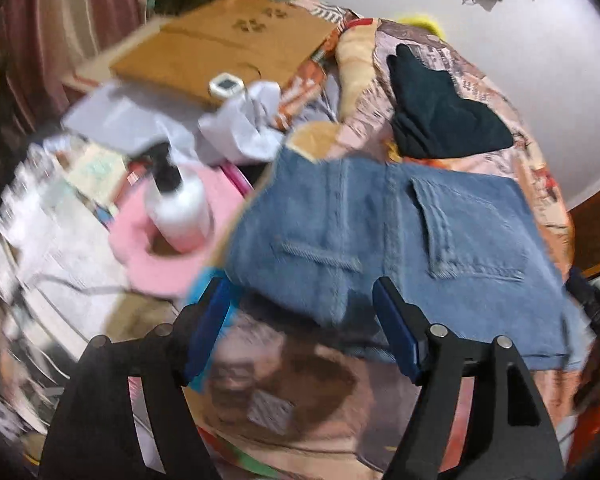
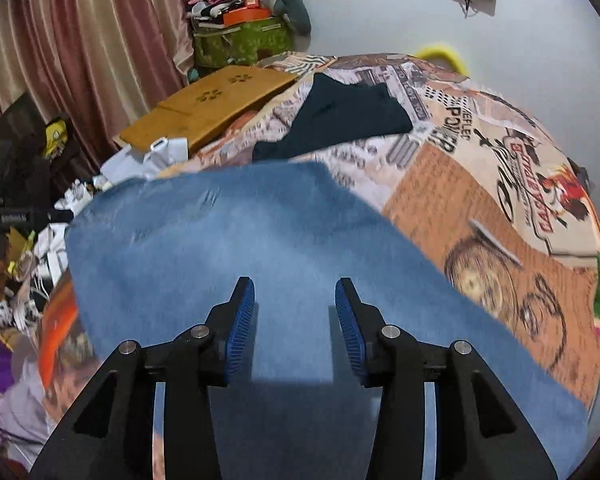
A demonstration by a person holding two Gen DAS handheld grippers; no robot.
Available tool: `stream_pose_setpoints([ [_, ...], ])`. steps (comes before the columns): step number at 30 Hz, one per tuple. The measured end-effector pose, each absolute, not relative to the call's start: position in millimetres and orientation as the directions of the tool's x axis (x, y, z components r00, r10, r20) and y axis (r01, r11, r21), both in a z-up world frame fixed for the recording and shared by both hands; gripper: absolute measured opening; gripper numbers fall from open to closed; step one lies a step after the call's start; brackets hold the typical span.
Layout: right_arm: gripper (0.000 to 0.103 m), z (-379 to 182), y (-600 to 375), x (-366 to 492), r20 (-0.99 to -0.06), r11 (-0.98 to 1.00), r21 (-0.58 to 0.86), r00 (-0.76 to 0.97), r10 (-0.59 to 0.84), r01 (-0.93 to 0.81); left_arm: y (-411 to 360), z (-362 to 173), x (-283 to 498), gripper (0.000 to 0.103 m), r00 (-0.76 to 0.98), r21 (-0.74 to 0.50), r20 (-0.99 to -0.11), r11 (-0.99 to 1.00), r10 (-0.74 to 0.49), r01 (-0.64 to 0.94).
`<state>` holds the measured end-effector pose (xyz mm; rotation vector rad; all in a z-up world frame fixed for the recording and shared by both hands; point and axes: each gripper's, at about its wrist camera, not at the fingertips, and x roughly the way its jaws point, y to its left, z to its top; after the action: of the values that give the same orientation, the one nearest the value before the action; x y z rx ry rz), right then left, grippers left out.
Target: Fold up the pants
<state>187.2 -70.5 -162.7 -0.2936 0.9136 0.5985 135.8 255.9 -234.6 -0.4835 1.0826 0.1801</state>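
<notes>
Jeans [image 1: 400, 232] lie on the printed bedspread [image 2: 480, 216], already folded into a compact stack with the back pocket up, just in front of a dark folded garment [image 1: 440, 116]. Both the left gripper [image 1: 300, 320] and the right gripper [image 2: 296, 312] stand spread, pinching nothing. The folding looks nearly done; perhaps one last fold or a smoothing remains.
</notes>
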Motion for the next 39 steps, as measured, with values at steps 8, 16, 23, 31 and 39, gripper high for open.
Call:
stream_pose_setpoints([
  [8, 0.043, -175.3, -90.7, 156.3, -0.808, 0.827, 0.044, 0.467, 0.359, -0.56, 242.8, -251.0, 141.2, 0.074, 0.473, -0.494, -0.829, 0.788, -0.299, -0.367],
  [16, 0.045, -179.7, -100.8, 149.4, -0.801, 0.843, 0.075, 0.472, 0.369, -0.533, 236.1, -243.6, 157.7, 0.015, 0.511, -0.31, -0.857, 0.854, -0.061, -0.418],
  [23, 0.045, -178.9, -105.0, 149.1, -0.827, 0.835, 0.083, 0.43, 0.362, -0.544, 231.2, -236.0, 144.2, 0.016, 0.565, -0.222, -0.825, 0.909, 0.019, -0.354],
  [31, 0.046, -156.1, -91.9, 166.2, -0.848, 0.818, 0.104, 0.379, 0.37, -0.566, 224.5, -265.7, 132.9, 0.043, 0.508, -0.123, -0.859, 0.942, 0.056, -0.311],
  [39, 0.055, -165.1, -40.6, 196.5, -0.823, 0.81, 0.111, 0.403, 0.4, -0.576, 248.7, -230.5, 104.1, 0.081, 0.526, 0.005, -0.829, 0.942, 0.191, -0.334],
])
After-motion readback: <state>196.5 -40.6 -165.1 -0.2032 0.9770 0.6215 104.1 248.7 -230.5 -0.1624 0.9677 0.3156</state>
